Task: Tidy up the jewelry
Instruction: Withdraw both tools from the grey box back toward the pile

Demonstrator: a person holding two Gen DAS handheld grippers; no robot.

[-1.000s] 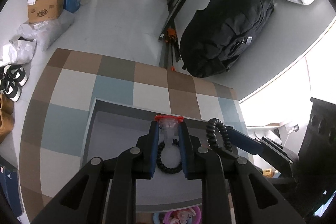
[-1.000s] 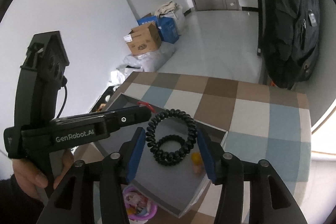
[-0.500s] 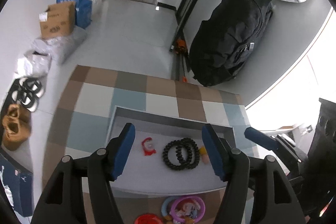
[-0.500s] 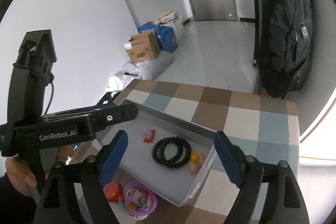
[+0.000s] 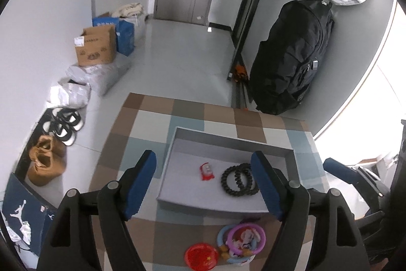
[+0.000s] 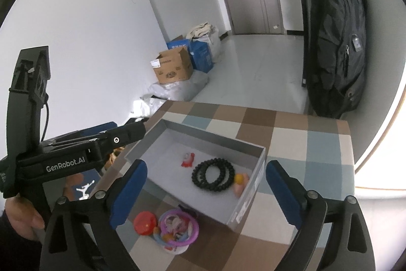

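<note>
Jewelry lies in the grey tray (image 5: 169, 164) on the checked tablecloth (image 5: 149, 116): a red charm (image 5: 206, 171), black coil bands (image 5: 238, 182), then a small orange piece (image 6: 238, 179) half hidden behind the left gripper's (image 5: 206, 184) right finger. Both it and the right gripper (image 6: 205, 192) have just been opening and now stand released, empty; a second ago each pinched an item inside the tray
</note>
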